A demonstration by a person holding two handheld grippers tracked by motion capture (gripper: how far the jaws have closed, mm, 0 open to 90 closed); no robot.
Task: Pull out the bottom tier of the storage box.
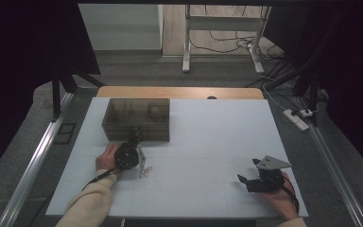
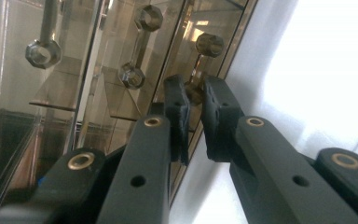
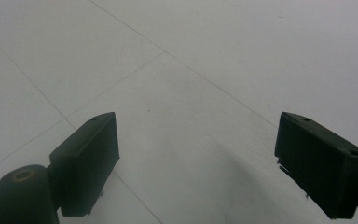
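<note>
So the thing being worked on is a smoky brown see-through plastic organiser box (image 1: 136,119), long and rectangular, sitting on the white counter (image 1: 208,156) toward the far left. In the left gripper view you can see inside it through the tinted wall: dividers splitting it into compartments, plus a few metal bolts with hex heads (image 2: 43,51). No brand, label or writing I can read anywhere on it.

The left gripper (image 2: 196,109) is right up against the near wall of the box, fingers (image 2: 176,105) almost together with just a narrow gap. One bolt's hex end shows in that gap, but it sits behind the tinted wall, so I can't tell that they've got hold of anything. A few small pale bits (image 1: 146,171) lie on the counter just beside that hand.

The right gripper (image 3: 196,154) hangs near the right edge of the counter, well apart from the box, fingers spread wide with only bare white surface between them.
</note>
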